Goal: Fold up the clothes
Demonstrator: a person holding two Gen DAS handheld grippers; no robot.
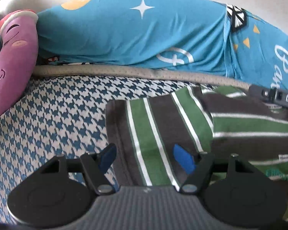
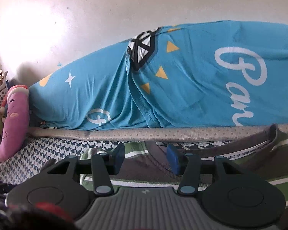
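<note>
Partly cut off: striped shirt (image 1: 163, 126), beneath left hand-held gripper (image 1: 146, 159), fingers apart.

Blue sheet (image 2: 201, 88) — "Bar", perhaps; collar tape (image 2: 238, 156) — "BABY".

L black two-finger gripper w/ blue pads (image 1: 145, 158): jaws wide apart, nothing between them, both pads (image 1: 183, 160) clear of each other and angled inward toward the tips. Linkage arms splayed out from the grey ribbed body; round black housings either side. Pose low, pointing fwd and slightly down. R black two-finger gripper w/ blue pads (image 2: 146, 158): jaws also apart, gap a bit narrower than L, pads (image 2: 172, 160) roughly parallel, nothing pinched. Pose low, near level, pointing fwd. Whether pads touch anything below: can't tell.
</note>
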